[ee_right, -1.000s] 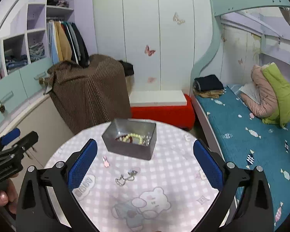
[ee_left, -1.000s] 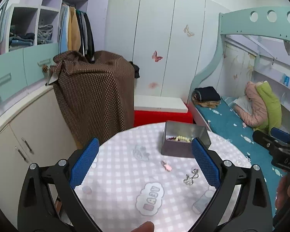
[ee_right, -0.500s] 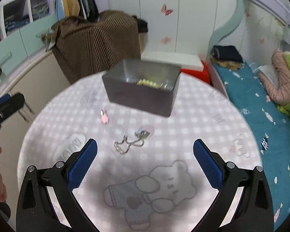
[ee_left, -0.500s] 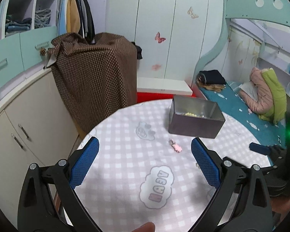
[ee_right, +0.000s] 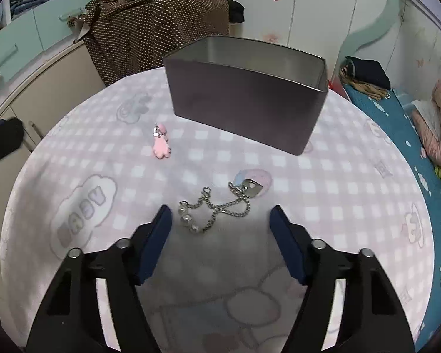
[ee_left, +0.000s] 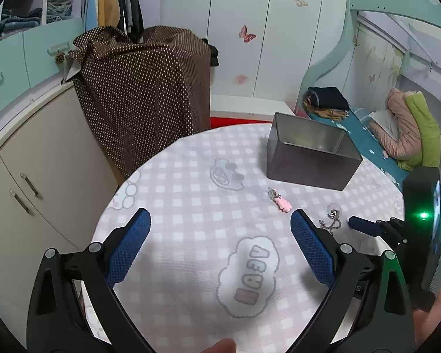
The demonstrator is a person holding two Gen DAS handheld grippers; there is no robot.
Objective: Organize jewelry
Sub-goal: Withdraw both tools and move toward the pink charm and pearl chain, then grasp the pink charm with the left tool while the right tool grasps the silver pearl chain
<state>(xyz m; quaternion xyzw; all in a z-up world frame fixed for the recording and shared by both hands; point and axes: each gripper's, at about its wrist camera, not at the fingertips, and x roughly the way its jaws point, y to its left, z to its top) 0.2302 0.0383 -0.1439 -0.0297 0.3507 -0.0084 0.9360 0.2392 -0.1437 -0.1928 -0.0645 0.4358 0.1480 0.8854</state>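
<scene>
A silver chain with pearls and a heart charm (ee_right: pixel 217 210) lies on the checked round table (ee_right: pixel 352 206), just ahead of my open, empty right gripper (ee_right: pixel 220 220), which hovers low over it. The chain also shows in the left wrist view (ee_left: pixel 332 220). A pink charm (ee_right: pixel 160 144) lies to the left; it also shows in the left wrist view (ee_left: pixel 280 201). A grey metal tin (ee_right: pixel 244 103) stands behind them, its contents hidden from here. My left gripper (ee_left: pixel 220 235) is open and empty above the table's left part. The right gripper's tip (ee_left: pixel 364 226) shows at its right.
A brown dotted cloth (ee_left: pixel 144 88) covers something behind the table. Cabinets (ee_left: pixel 38 176) stand at the left. A bed (ee_right: pixel 411 135) with folded clothes and jackets runs along the right. The table's edge is close on all sides.
Both grippers have dropped lower and closer to the table. The right gripper has moved forward until the chain lies just ahead of its fingertips. Both stay open.
</scene>
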